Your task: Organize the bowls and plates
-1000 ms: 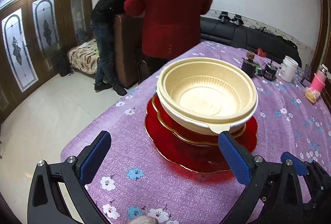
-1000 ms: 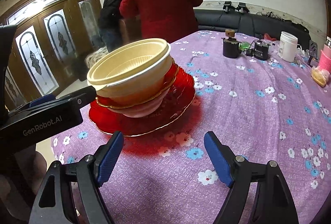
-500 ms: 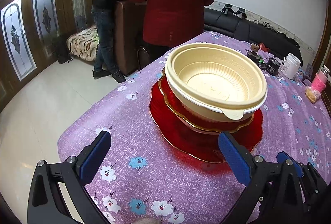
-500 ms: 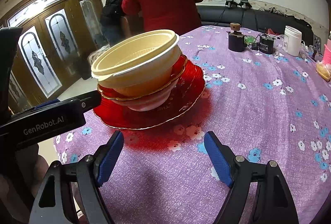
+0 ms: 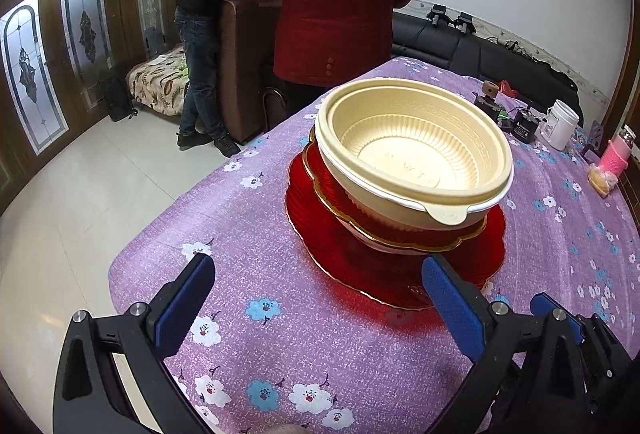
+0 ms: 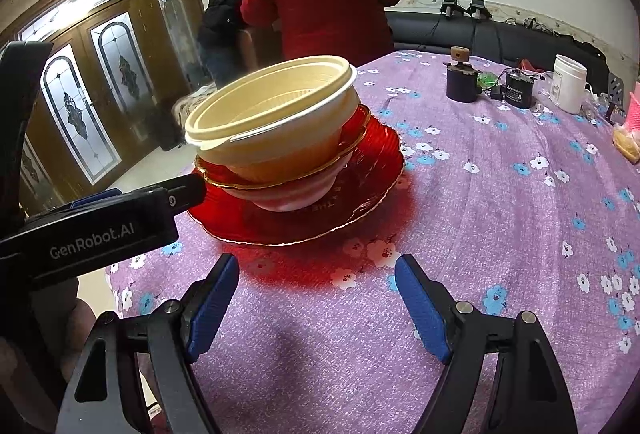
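Bowls (image 5: 416,153) stacked on red plate (image 5: 320,254) — straight ahead of left claw (image 5: 320,298), closer than right claw (image 6: 316,294); both spread wide, holding nothing.

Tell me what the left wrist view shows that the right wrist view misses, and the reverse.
Left wrist only: the cream bowl's ribbed inside and floor, and its rim tab facing the open left claw.

Right wrist only: the stack side-on, a white bowl under the red one, plus the left claw's arm reaching beside it.

Both: the stack on the red plate, purple cloth, white jar, open right claw.
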A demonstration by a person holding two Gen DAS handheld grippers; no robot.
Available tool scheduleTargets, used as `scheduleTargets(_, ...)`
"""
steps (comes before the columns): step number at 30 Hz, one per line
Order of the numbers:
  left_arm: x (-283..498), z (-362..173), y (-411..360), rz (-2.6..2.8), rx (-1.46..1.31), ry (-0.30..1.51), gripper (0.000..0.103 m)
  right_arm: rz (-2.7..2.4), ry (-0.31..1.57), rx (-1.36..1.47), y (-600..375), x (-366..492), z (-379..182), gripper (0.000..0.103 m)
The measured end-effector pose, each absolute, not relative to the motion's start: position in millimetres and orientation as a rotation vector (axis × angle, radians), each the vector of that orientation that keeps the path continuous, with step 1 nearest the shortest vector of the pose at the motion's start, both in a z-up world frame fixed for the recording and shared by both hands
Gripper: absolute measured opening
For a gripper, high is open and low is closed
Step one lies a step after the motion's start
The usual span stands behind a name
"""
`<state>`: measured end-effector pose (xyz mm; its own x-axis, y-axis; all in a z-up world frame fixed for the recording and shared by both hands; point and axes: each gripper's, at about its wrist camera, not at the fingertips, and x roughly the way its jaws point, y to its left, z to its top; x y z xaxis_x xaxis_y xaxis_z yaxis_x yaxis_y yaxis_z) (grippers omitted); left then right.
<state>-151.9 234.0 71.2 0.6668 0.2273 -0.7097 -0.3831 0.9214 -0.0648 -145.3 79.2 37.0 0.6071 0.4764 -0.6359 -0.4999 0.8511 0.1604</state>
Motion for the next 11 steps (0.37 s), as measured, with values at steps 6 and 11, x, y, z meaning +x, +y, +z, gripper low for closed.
scheduleTargets(6,-153.8,68.5,239.0,0.334,-0.232,0.769,0.103,0.569,0.729,-0.038,80.6,-145.3,34.8,0.085)
scheduleTargets(11,-156.9,75.4,240.3,0.335,-0.23,0.754,0.103,0.579,0.736,-0.029,79.8,-145.2,34.3,0.085)
